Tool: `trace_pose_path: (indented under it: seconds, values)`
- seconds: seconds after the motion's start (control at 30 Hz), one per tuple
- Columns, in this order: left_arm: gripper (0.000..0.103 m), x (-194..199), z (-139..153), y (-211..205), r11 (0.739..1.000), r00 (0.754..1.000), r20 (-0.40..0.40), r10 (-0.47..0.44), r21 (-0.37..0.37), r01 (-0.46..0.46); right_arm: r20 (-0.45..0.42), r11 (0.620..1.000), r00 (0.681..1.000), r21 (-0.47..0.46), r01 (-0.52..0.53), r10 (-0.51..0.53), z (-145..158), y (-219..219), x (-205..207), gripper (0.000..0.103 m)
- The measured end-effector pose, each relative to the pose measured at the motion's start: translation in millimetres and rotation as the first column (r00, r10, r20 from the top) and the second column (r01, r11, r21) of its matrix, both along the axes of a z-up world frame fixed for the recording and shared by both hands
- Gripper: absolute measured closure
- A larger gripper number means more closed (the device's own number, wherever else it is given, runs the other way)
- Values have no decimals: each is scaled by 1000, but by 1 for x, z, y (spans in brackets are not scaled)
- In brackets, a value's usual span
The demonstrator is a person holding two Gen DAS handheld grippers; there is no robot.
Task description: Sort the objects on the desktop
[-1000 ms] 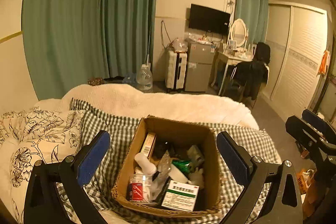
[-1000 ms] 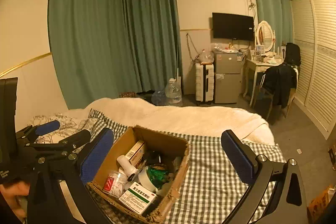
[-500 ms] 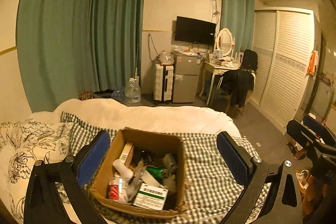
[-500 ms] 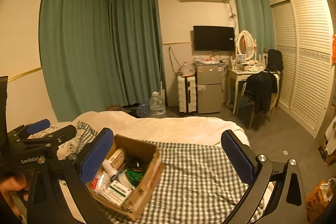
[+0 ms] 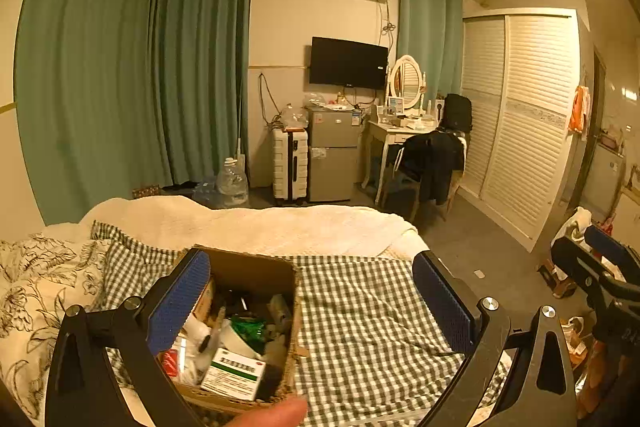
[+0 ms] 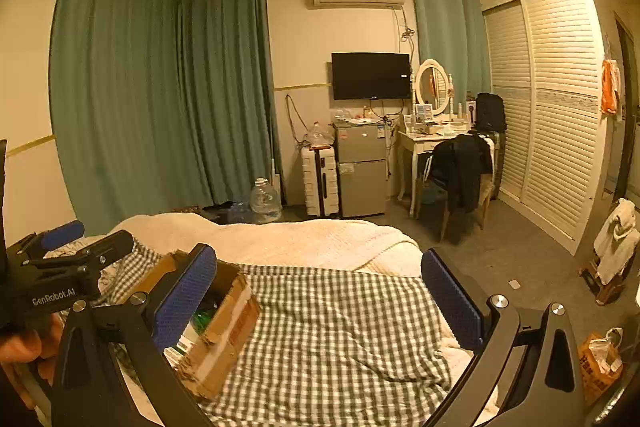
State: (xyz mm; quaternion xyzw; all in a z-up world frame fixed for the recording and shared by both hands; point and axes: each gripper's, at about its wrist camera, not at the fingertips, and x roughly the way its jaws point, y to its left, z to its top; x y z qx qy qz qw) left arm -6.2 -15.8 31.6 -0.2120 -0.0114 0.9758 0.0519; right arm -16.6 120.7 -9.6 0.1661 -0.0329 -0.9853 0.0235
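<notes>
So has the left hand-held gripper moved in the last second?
Yes. The left hand-held gripper has swung up and to the right: the cardboard box on the bed has slid down and left in its view, and the ceiling light now shows.

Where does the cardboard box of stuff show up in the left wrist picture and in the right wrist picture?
Left wrist view: the cardboard box sits low and left of centre on the checked blanket, its contents visible.
Right wrist view: the same box is at lower left, partly hidden behind the hand-held gripper's left finger.
Shared landmark: the wall-mounted TV.
</notes>
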Motion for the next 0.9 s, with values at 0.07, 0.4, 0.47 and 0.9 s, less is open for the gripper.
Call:
trace_pose_path:
  seconds: [0.07, 0.4, 0.47, 0.9]
  values:
    - [0, -2, -4, 3, 1000, 1000, 0, 0, -2, 0, 4, 1000, 1000, 0, 3, -3, -3, 5, 1, 0]
    - [0, -8, -38, 20, 999, 999, 43, -32, -28, 33, 40, 999, 999, 37, 22, -24, -33, 22, 1, 0]
    - [0, -8, -46, 23, 998, 998, 50, -34, -42, 36, 55, 999, 998, 43, 18, -21, -43, 21, -1, 0]
    - [0, -19, -93, 27, 998, 993, 119, -8, -61, 16, 133, 1000, 991, -4, 14, -13, -84, 32, -11, 0]
